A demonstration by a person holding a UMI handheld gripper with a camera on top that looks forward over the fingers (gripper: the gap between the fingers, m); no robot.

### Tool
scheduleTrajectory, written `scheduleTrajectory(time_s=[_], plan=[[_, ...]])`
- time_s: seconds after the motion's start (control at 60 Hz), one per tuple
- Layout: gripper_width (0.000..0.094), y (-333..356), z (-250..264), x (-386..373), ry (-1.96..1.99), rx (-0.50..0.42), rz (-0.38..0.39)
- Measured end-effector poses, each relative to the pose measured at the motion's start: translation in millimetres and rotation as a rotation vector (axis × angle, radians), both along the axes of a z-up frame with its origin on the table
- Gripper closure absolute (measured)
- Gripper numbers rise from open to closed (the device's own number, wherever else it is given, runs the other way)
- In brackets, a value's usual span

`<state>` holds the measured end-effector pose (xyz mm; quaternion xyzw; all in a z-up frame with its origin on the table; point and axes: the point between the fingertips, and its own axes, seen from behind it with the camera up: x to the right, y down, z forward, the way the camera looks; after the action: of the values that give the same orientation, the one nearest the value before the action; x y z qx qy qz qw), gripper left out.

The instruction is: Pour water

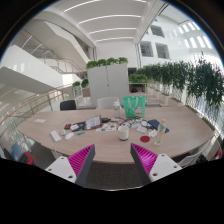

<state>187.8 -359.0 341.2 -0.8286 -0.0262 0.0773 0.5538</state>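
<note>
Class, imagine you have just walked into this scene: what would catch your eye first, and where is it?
First, the two pink pads of the open hand-held gripper, nearest the viewer with nothing between them. Beyond them lies a round wooden table cluttered with small items, a green bag standing at its far side. Behind it, plants top a white cabinet.

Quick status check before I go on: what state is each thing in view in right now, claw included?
Claw: open, holding nothing, short of the table.
Table: cluttered, small items across its top.
Green bag: upright at the table's far edge.
Chair: empty, behind the table.
Papers: lying flat on the table.
</note>
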Motion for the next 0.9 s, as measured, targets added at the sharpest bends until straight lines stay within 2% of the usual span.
scheduleTrajectory(time_s=[0.033,0.133,0.283,0.433,0.517,0.717,0.9], plan=[[0.0154,-23,7,-39,0.003,-0.005,-0.007],[0.0166,-30,11,-48,-0.008,0.0,-0.027],[0.0165,-17,1,-25,-0.032,-0.009,-0.07],[0.0161,15,-36,27,-0.039,-0.025,-0.121],[0.016,48,-62,66,-0.06,-0.007,-0.15],[0.0162,173,-125,167,-0.114,0.174,-0.185],[0.0164,281,-194,241,-0.146,0.183,-0.258]])
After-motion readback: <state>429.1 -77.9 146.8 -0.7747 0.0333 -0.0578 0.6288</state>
